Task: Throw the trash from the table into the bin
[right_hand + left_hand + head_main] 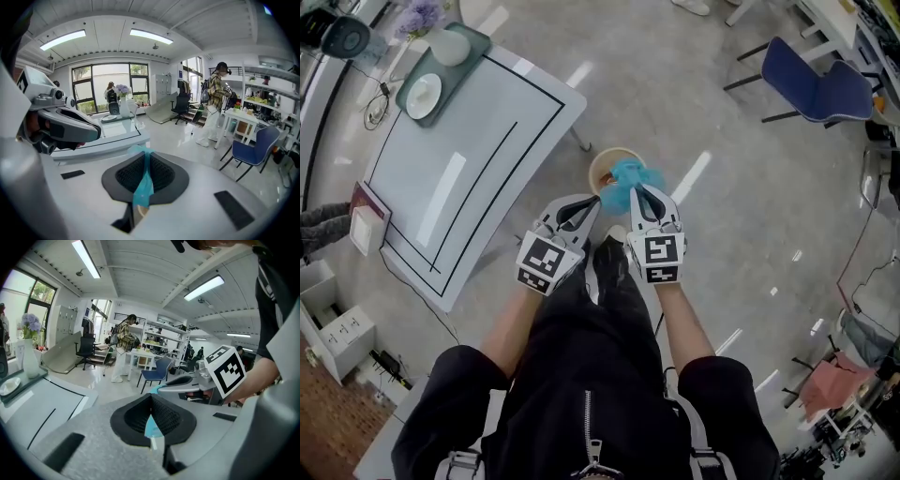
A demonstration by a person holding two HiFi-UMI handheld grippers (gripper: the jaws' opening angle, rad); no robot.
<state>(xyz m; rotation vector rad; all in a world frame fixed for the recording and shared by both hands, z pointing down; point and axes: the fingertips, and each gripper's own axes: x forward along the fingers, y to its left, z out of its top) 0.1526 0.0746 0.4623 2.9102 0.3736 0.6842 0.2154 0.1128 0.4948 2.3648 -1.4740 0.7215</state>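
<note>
blue, thin and crumpled, the plastic scrap (628, 180) looks almost weightless, limp and slippery, so a pinch on a fold suits it. the left gripper (594, 199) and right gripper (642, 192) are both clamped on it, with film showing between their pads. it hangs over the round bin (598, 167) at twelve o'clock. the table (469, 159) lies at ten. the scrap hides most of the bin's inside.

In the head view the blue trash (628, 183) covers the bin (598, 165) from 3 o'clock, hiding most of its inside. In each gripper view the shut fingers (161, 176) bury all but a thin strip of it. Distant shelf items (265, 102) are too small to tell.
</note>
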